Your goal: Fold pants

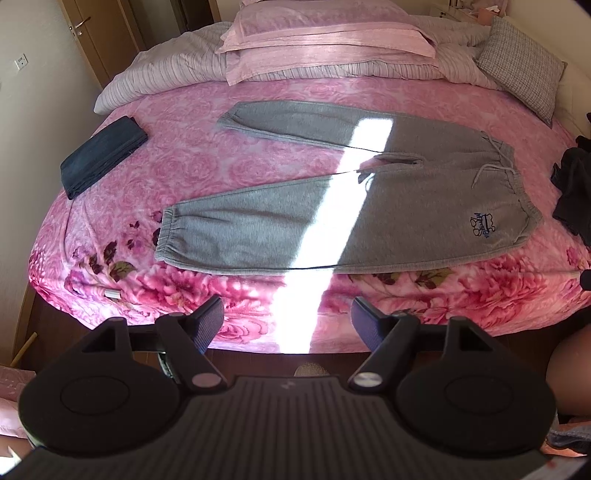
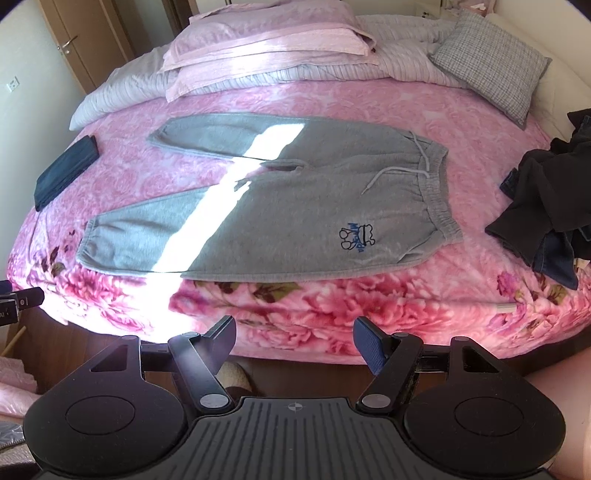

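Grey sweatpants [image 1: 406,206] lie spread flat on the pink flowered blanket, waistband to the right, both legs running left. A small blue emblem [image 1: 482,224] marks the near hip. In the right wrist view the same pants [image 2: 295,221] fill the middle of the bed. My left gripper [image 1: 288,317] hovers over the bed's near edge, open, nothing between its fingers. My right gripper [image 2: 295,339] hangs likewise short of the bed edge, open and empty. Neither touches the pants.
A folded dark garment [image 1: 101,155] lies at the bed's left. A dark clothes heap [image 2: 550,199] sits at the right edge. Pillows [image 1: 325,40] and a striped quilt fill the far end. A bright sun stripe [image 1: 332,240] crosses the pants. A door [image 1: 92,33] stands at left.
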